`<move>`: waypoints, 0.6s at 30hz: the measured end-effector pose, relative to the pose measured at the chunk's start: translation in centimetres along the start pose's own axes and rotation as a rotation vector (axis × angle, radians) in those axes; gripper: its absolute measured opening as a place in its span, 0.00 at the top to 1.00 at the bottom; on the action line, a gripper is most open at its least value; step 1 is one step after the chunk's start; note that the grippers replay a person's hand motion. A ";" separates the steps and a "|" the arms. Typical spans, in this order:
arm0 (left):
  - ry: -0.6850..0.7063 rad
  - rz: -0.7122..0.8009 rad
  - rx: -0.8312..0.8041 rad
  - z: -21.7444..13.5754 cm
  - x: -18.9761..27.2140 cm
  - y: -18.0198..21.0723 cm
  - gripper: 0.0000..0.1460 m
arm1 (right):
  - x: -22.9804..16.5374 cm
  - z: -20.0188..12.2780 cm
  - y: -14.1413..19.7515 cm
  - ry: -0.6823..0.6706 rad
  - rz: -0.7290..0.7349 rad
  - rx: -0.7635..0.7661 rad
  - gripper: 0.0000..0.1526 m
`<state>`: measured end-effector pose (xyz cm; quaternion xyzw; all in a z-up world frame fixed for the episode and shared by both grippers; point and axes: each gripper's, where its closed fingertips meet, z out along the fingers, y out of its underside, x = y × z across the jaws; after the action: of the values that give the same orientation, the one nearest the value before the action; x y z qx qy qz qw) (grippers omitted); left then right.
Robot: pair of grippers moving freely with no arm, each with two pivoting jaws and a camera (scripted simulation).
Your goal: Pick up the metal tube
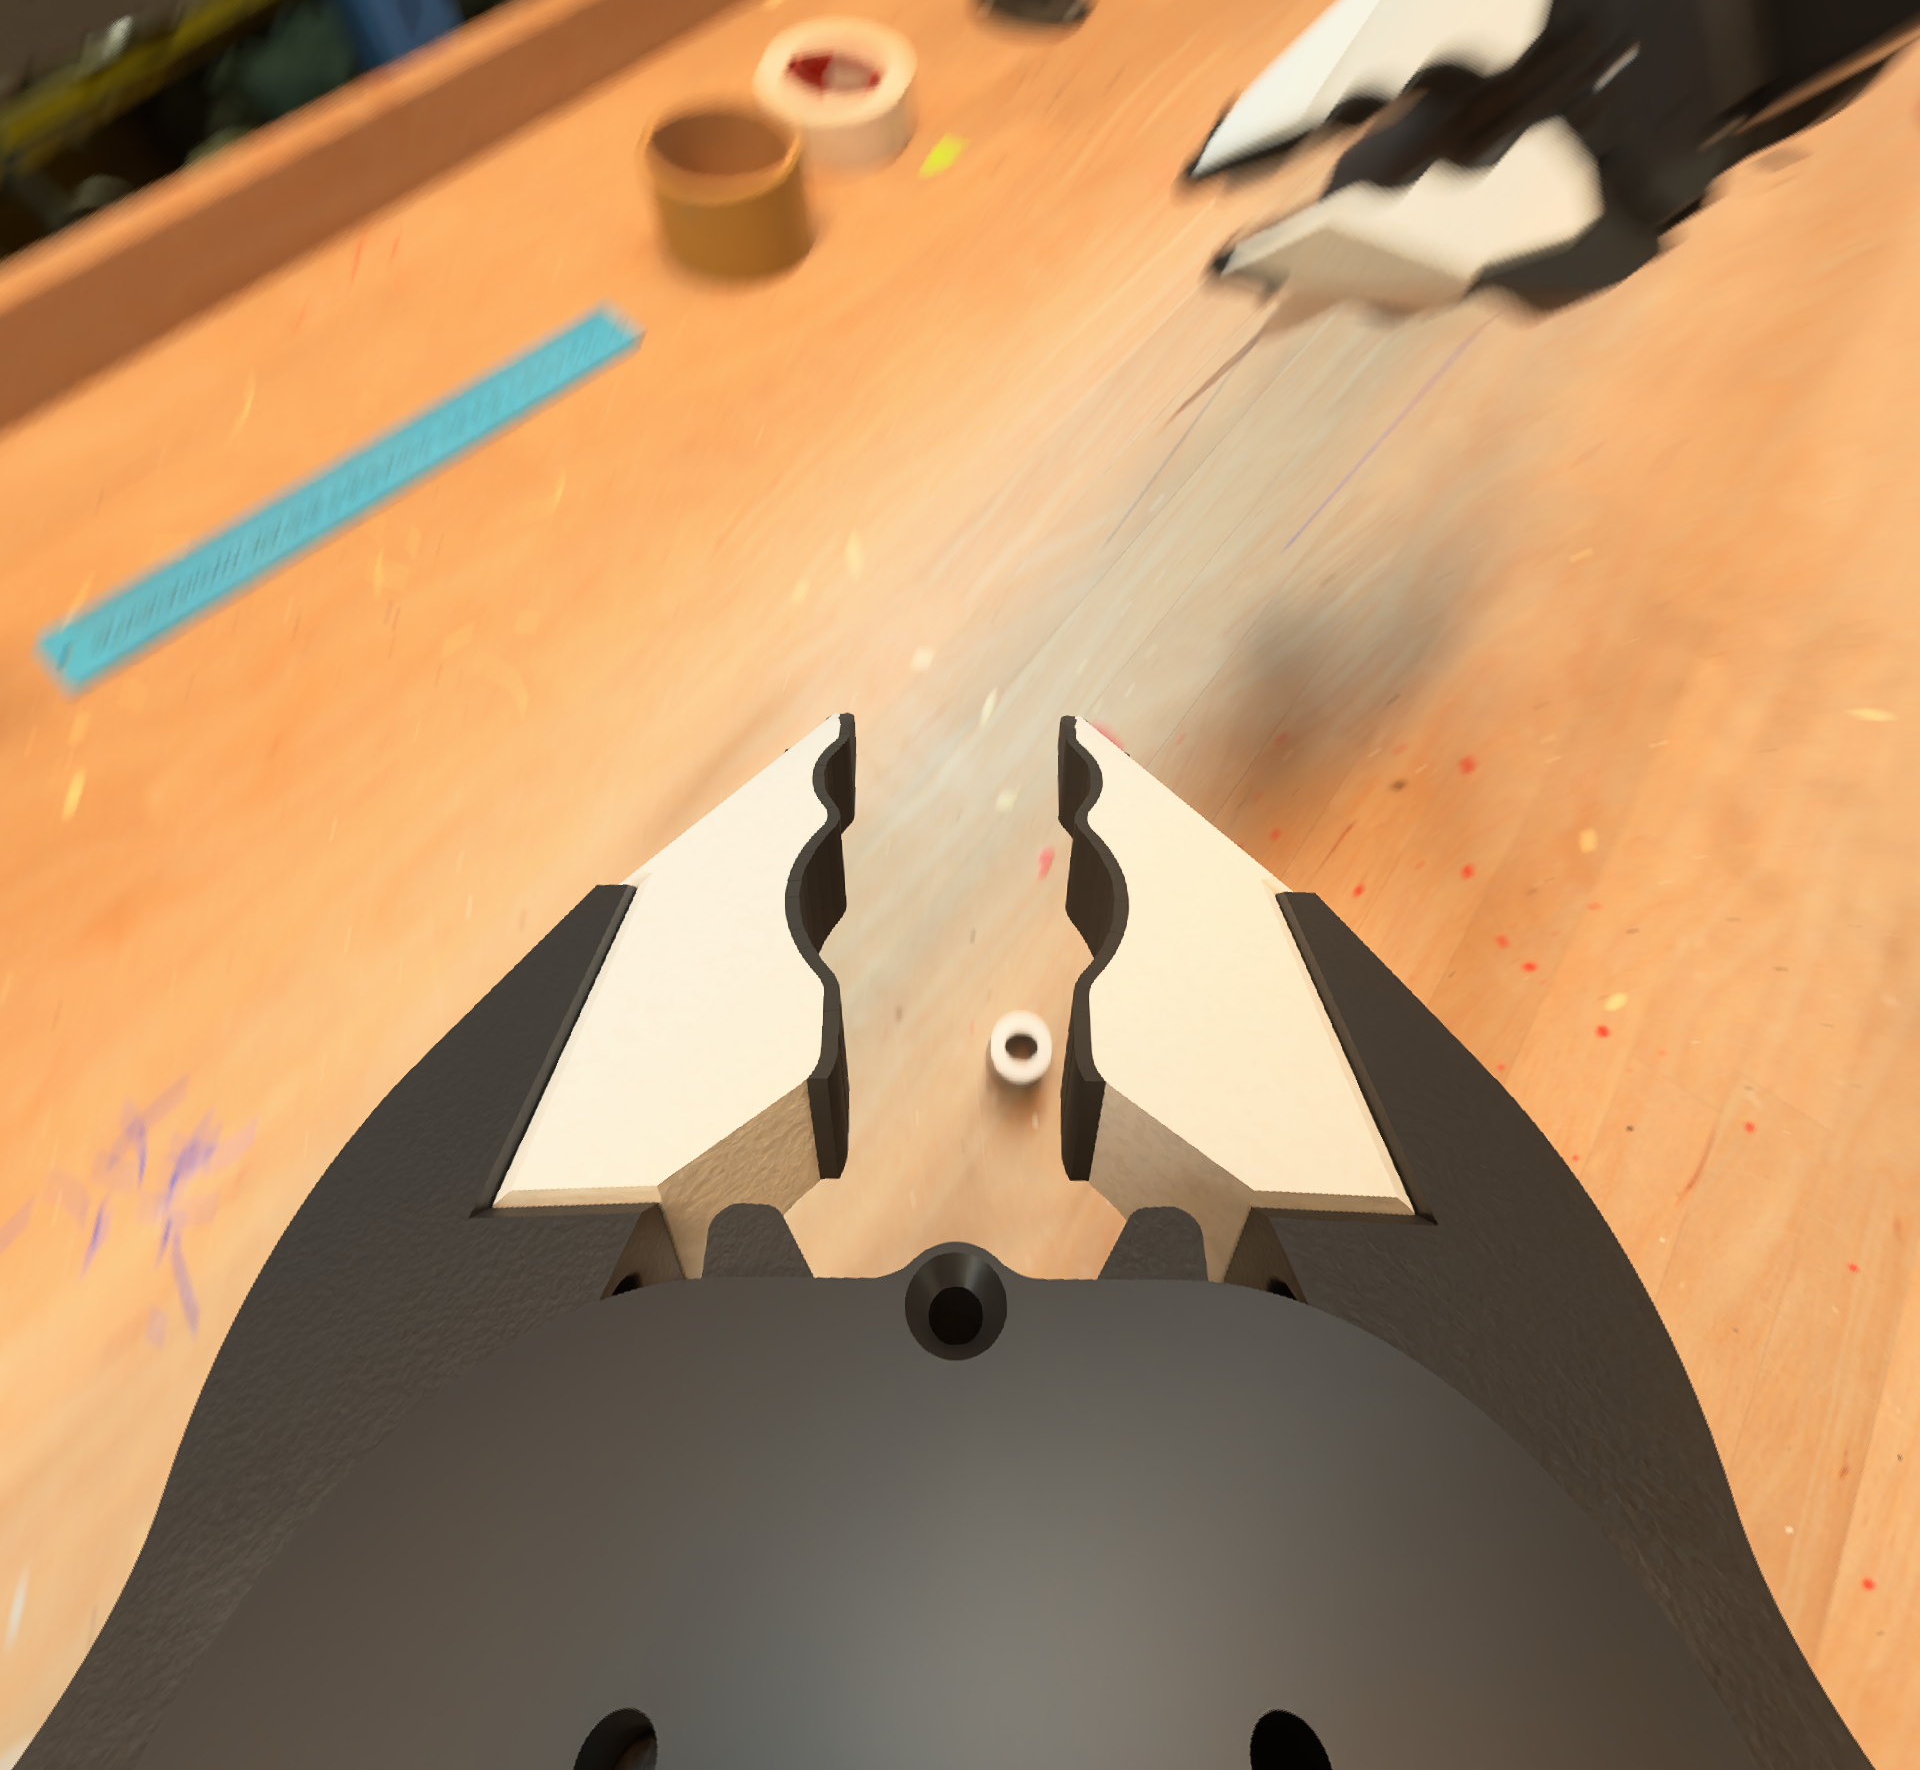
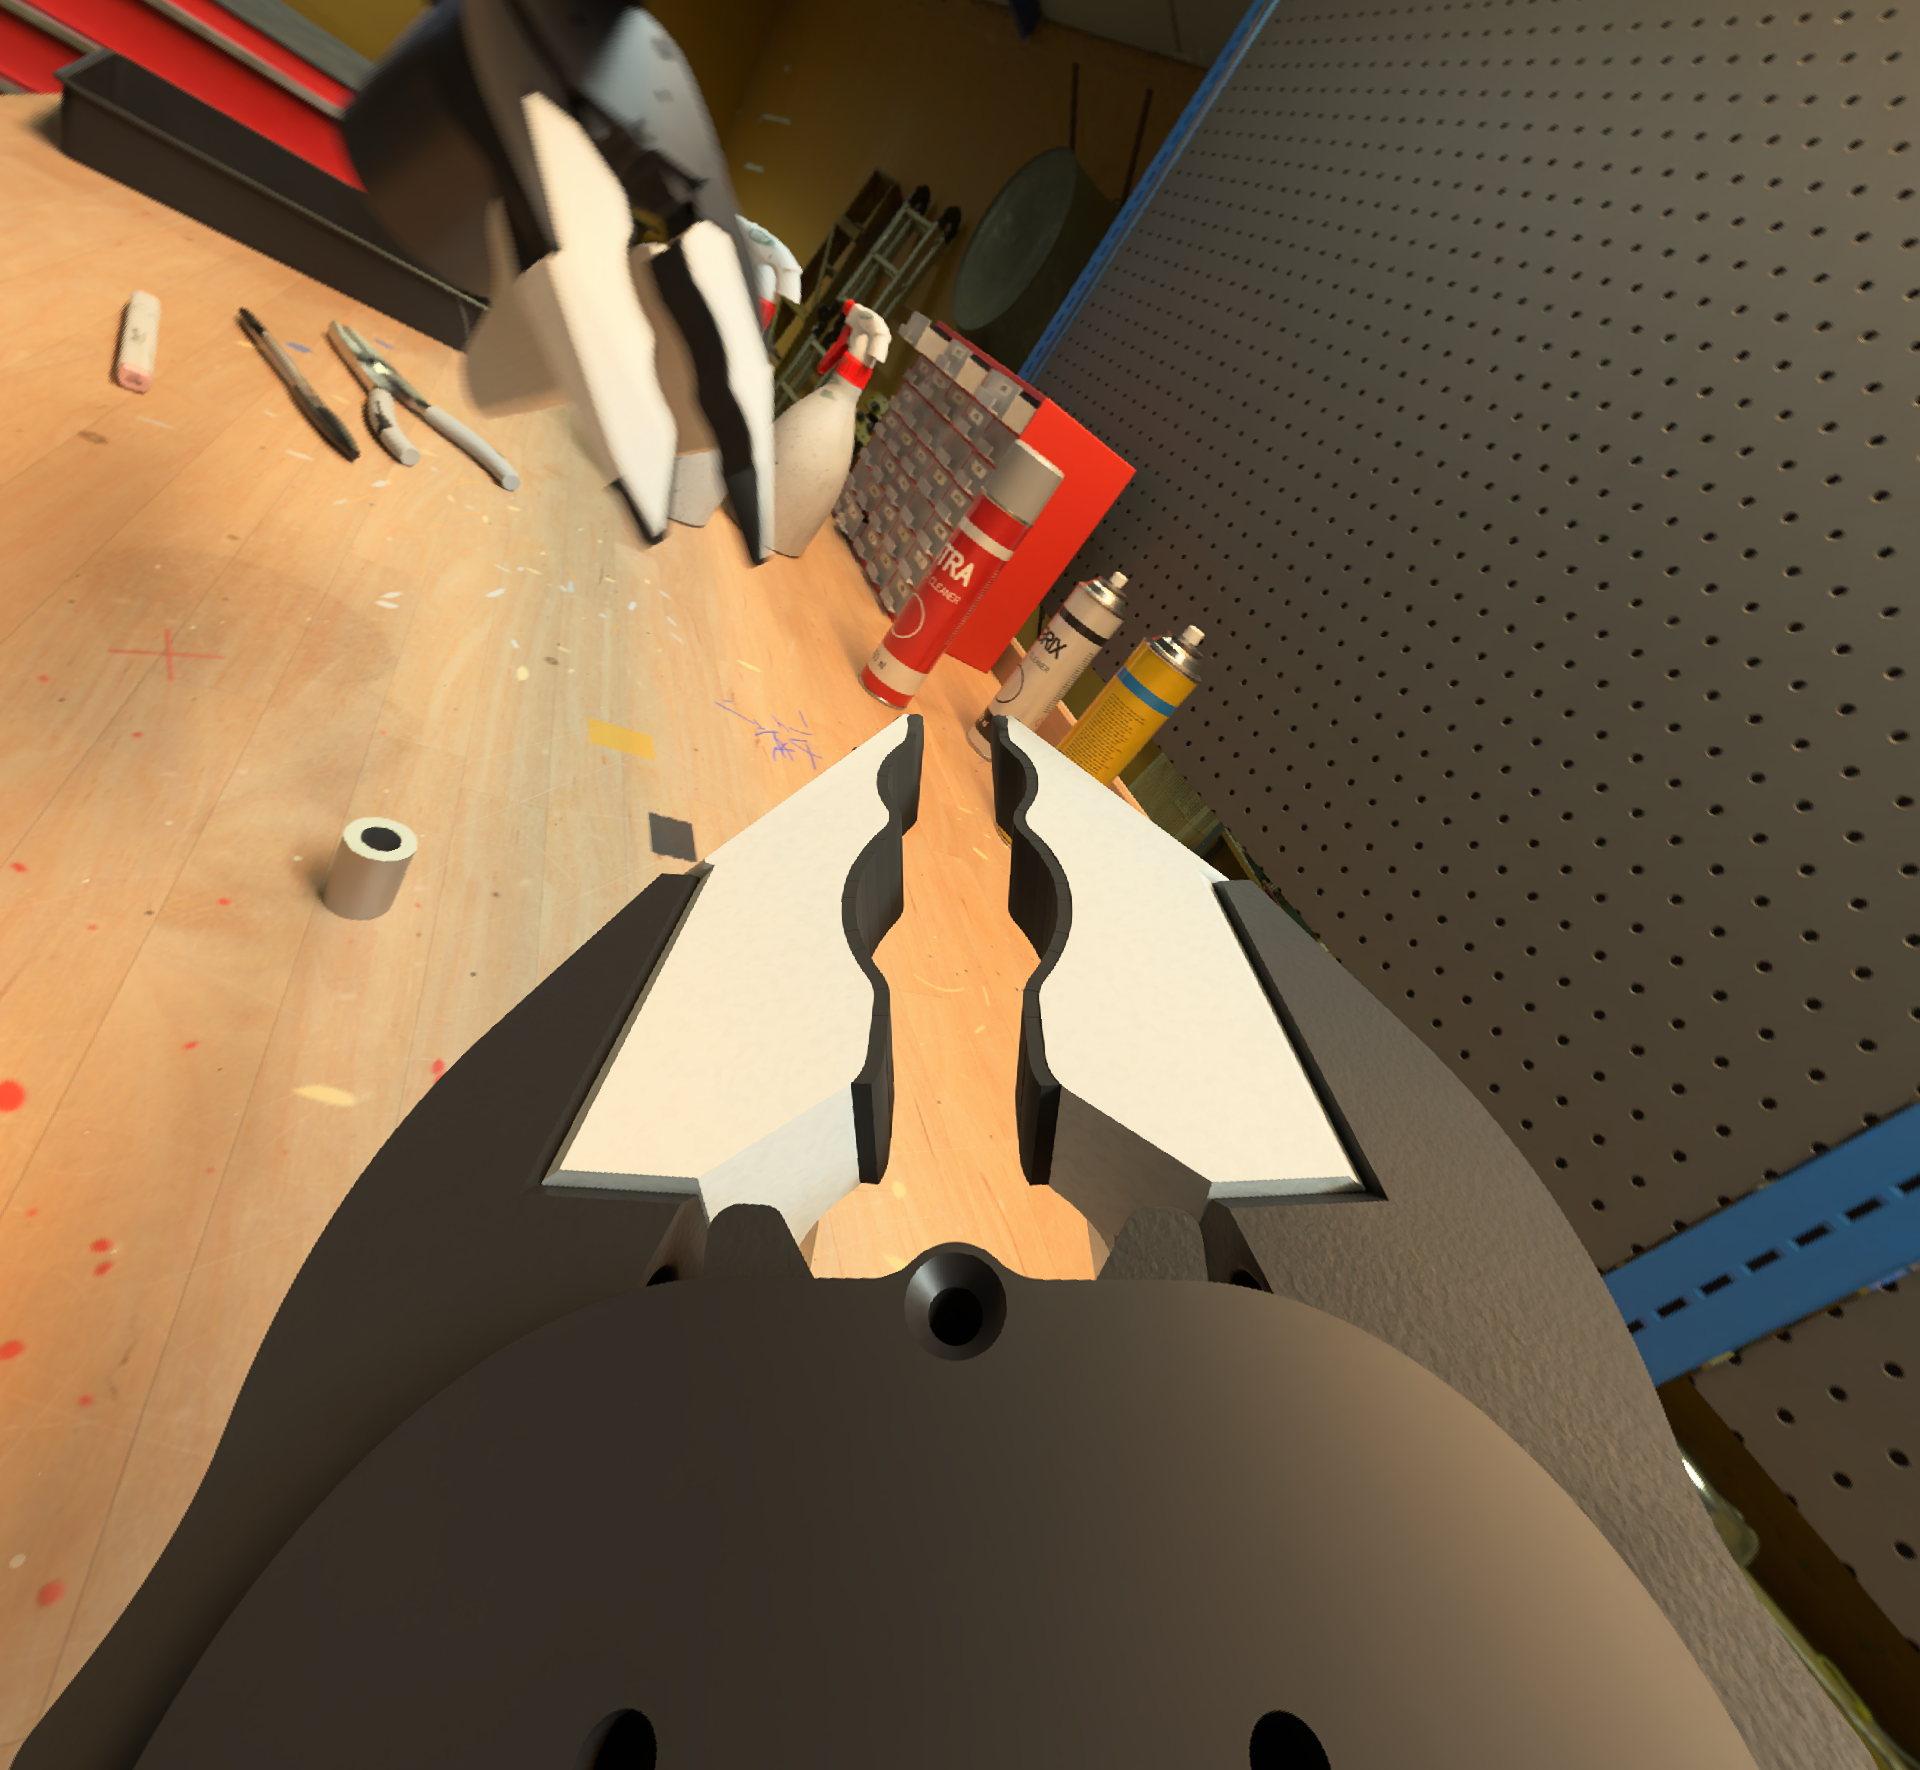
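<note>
The metal tube (image 2: 371,866) is a short grey cylinder with a dark bore, standing upright on the wooden workbench (image 2: 260,629). In the left wrist view the tube (image 1: 1020,1047) shows end-on, small, on the bench below the gap between my left fingers. My left gripper (image 1: 956,733) is open and empty above it, apart from it. The left gripper also shows in the right wrist view (image 2: 707,536), hanging above the bench. My right gripper (image 2: 956,733) is open and empty, to the right of the tube; it shows blurred in the left wrist view (image 1: 1205,214).
A blue ruler (image 1: 332,494), a brown ring (image 1: 727,193) and a tape roll (image 1: 836,89) lie farther off. Pliers (image 2: 416,401), a pen (image 2: 296,385), spray cans (image 2: 966,577), a spray bottle (image 2: 821,463) and a pegboard wall (image 2: 1558,473) line the bench.
</note>
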<state>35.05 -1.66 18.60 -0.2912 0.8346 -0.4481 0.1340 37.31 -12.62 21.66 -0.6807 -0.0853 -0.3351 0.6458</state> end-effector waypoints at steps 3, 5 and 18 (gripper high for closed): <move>-0.158 -0.075 -0.140 1.0 0.2 4.8 0.74 | 1.1 -0.4 0.1 0.024 0.018 -0.002 0.92; -0.275 -0.109 -0.207 2.1 0.5 9.0 0.74 | 1.6 -0.6 0.0 0.041 0.010 -0.011 0.92; -0.486 -0.342 -0.266 6.1 1.9 17.0 0.70 | 2.1 -1.5 -1.9 0.056 -0.008 0.033 0.92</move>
<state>30.28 0.43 1.18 -0.5407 0.7684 -0.2684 0.2126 37.33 -14.39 24.36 -0.6598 -0.0752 -0.3552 0.6579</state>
